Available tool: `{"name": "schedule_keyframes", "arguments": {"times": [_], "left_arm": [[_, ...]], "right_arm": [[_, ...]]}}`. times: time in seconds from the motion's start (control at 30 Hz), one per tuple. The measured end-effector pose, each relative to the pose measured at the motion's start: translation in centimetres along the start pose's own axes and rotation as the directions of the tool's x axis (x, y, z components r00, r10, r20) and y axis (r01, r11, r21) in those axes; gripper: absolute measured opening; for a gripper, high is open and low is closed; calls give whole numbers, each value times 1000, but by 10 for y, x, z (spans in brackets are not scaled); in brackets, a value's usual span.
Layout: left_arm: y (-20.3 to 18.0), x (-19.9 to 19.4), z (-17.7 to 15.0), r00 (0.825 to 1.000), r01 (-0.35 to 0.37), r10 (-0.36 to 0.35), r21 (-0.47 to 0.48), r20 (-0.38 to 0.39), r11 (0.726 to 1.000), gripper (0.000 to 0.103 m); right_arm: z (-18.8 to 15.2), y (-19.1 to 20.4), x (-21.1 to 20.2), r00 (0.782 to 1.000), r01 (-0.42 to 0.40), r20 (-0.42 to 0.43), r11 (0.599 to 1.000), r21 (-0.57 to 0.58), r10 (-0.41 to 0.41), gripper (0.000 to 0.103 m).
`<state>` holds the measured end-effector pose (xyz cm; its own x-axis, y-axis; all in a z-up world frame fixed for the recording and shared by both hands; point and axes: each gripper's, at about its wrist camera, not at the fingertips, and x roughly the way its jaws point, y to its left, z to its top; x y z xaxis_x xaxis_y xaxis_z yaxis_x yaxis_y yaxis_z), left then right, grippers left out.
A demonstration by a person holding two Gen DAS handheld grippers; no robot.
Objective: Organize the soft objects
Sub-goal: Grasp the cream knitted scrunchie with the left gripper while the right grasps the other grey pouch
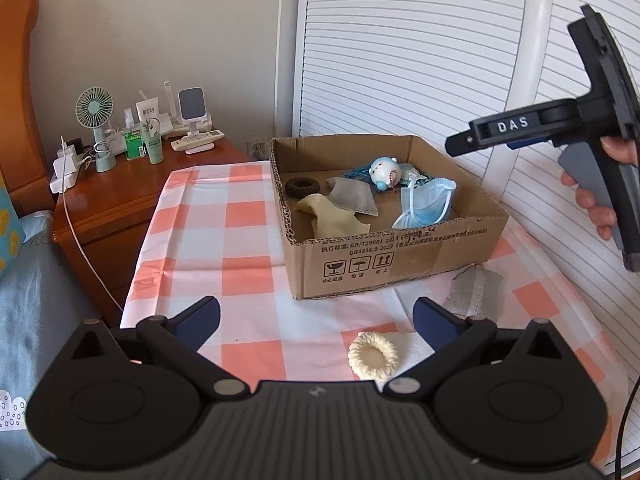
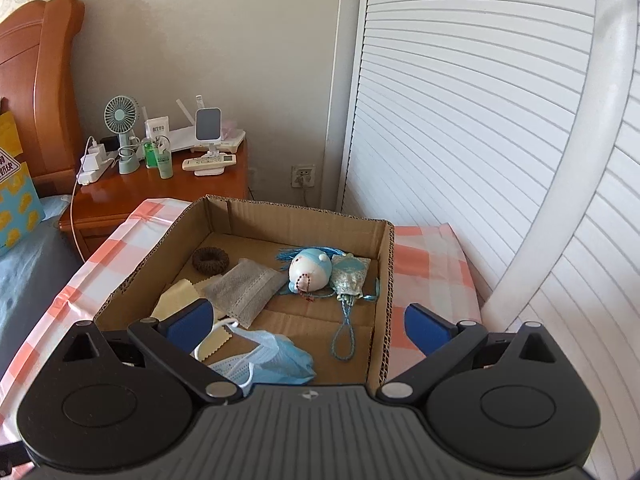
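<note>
An open cardboard box (image 1: 384,254) (image 2: 382,312) stands on the pink-checked cloth. Inside lie a blue face mask (image 1: 426,204) (image 2: 276,360), a grey mask (image 1: 354,196) (image 2: 244,290), a yellow cloth (image 1: 330,216) (image 2: 176,300), a dark scrunchie (image 1: 303,187) (image 2: 210,259), a blue-white plush doll (image 1: 384,172) (image 2: 312,270) and a patterned pouch (image 2: 350,278). Outside, a cream scrunchie (image 1: 374,356) and another grey mask (image 1: 474,290) lie on the cloth near my open left gripper (image 1: 316,322). My right gripper (image 2: 308,322) hangs open over the box, just above the blue mask, gripping nothing; a hand holds its body (image 1: 592,136) at the right of the left wrist view.
A wooden nightstand (image 1: 120,188) (image 2: 160,196) left of the table carries a small fan (image 1: 96,128), bottles, a remote and a power strip with a white cable. Bedding (image 1: 32,300) lies at the left. White louvred doors (image 1: 400,60) stand close behind and to the right.
</note>
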<state>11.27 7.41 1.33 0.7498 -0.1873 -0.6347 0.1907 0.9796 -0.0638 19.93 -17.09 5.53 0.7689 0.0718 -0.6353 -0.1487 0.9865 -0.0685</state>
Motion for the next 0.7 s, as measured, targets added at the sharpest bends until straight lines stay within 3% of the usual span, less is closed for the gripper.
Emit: {"name": "schedule_keyframes", "arguments": {"times": [0.2,0.5,0.7], "left_arm": [[0,-5,-1,1000,-10,10,1,3,1000,102],[-1,-2,-6,999,-22,22,17,-23,1000,102],[-4,3,-6,999,-24,25,23,-40,999,102]], "right_arm": [[-34,-6,-9,1000,8,-23,999,40,-7,103],[-84,-20,14,991,60,-123,988,141,-43,103],[-101,-5,36,986,69,-159,987,145,-46,103]]}}
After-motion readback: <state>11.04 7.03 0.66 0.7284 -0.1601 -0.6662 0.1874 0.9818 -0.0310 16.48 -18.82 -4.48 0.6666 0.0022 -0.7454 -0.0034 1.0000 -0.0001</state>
